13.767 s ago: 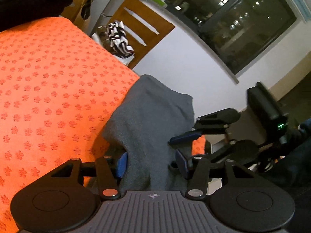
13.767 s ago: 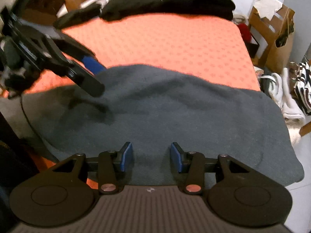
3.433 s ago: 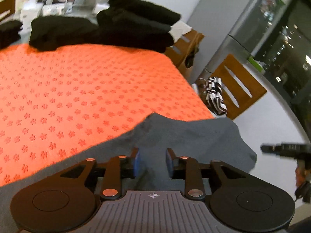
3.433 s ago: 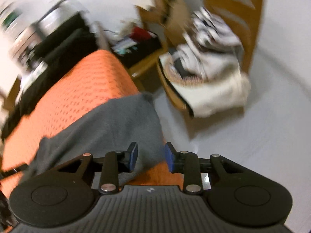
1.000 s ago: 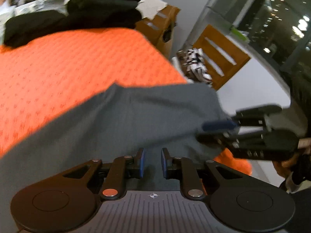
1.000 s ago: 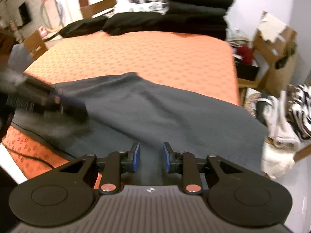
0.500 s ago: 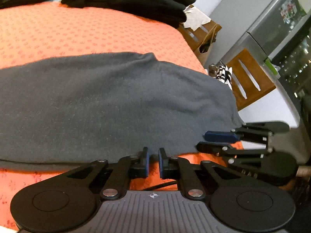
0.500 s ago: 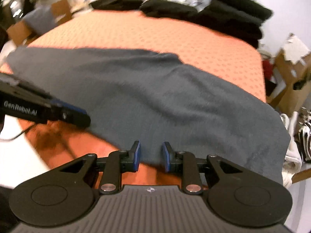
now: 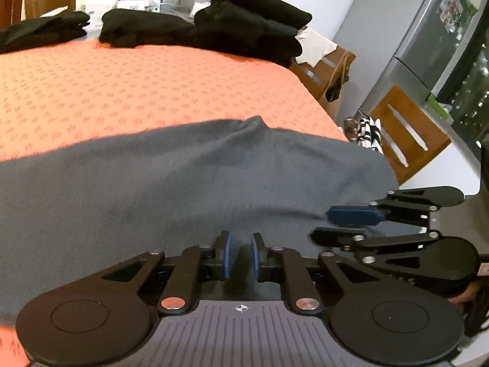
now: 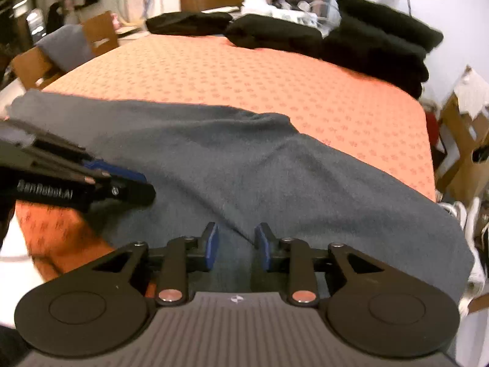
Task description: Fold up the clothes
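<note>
Laid the cloth (image 9: 189, 183) flat on the surface (image 9: 122, 85) for folding. Left claw (image 9: 240, 257) narrow, empty; right claw (image 10: 235, 244) was opening, letting go.

The left gripper (image 9: 240, 255) points forward and down over the near edge of the grey cloth (image 9: 183, 177), its blue pads a narrow gap apart with a little of the cloth between them (whether they press on it cannot be told). The right gripper (image 10: 236, 246) sits just beside it over the same edge, tilted down alike. Its jaws have just been opening and stand clearly apart, a ridge of cloth running up between them untouched.
</note>
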Available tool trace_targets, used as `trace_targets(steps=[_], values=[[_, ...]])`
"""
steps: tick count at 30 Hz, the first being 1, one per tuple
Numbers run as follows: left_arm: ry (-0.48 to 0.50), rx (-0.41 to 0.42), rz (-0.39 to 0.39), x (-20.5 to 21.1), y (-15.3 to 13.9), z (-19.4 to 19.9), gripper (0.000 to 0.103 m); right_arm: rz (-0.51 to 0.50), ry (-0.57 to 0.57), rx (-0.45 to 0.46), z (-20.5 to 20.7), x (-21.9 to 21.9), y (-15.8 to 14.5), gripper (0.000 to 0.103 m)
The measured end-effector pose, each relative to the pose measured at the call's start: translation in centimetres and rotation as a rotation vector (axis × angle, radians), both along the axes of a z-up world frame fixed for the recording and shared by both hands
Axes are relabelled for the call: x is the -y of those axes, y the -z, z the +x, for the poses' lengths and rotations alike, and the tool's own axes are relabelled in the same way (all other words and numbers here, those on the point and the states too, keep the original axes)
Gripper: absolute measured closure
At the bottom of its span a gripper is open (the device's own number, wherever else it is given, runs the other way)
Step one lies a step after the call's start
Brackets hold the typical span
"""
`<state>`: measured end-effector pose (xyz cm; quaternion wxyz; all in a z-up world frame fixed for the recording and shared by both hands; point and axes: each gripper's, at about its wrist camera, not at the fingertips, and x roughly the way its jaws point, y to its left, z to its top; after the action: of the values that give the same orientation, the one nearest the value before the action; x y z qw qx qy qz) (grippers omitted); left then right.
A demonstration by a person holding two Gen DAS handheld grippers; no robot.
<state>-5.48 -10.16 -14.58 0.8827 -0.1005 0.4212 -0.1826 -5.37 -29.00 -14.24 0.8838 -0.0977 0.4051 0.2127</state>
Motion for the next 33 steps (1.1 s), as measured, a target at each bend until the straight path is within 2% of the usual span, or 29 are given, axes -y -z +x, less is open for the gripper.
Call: trace_targets(steps=[4, 6, 9, 13, 16, 20, 27, 33], values=[[-0.06, -0.02, -0.01, -2.5, -0.6, -2.6, 0.085, 0.009, -0.005, -0.056, -1.6, 1.6, -0.5, 0.064], [-0.093, -0.027, -0.014, -3.9, -1.0, -3.8, 0.08, 0.008, 0.021, -0.082, -1.9, 2.0, -1.2, 0.064], [-0.183, -0.009, -0.014, -7.3, -2.4, -5.0, 0.073, 0.038, 0.039, -0.074, -2.5, 2.3, -2.7, 0.064], [-0.346, 0.022, -0.009, -13.7, -4.0, -6.2, 0.064, 0.087, 0.034, -0.079, -2.8, 1.9, -4.3, 0.064], [-0.489, 0.023, -0.049, -19.1, -4.6, -7.0, 0.053, 0.134, 0.046, -0.081, -2.6, 1.0, -5.4, 0.064], [-0.611, 0.028, -0.07, -25.7, -5.2, -8.3, 0.043, 0.197, 0.097, -0.09, -2.2, -0.5, -6.7, 0.061], [-0.744, 0.04, -0.051, -34.7, -4.8, -9.2, 0.04, 0.232, 0.211, -0.092, -1.3, -4.4, -7.6, 0.059], [-0.788, 0.038, -0.046, -40.4, -3.4, -8.6, 0.039, 0.217, 0.253, -0.099, -1.1, -7.8, -8.0, 0.056]])
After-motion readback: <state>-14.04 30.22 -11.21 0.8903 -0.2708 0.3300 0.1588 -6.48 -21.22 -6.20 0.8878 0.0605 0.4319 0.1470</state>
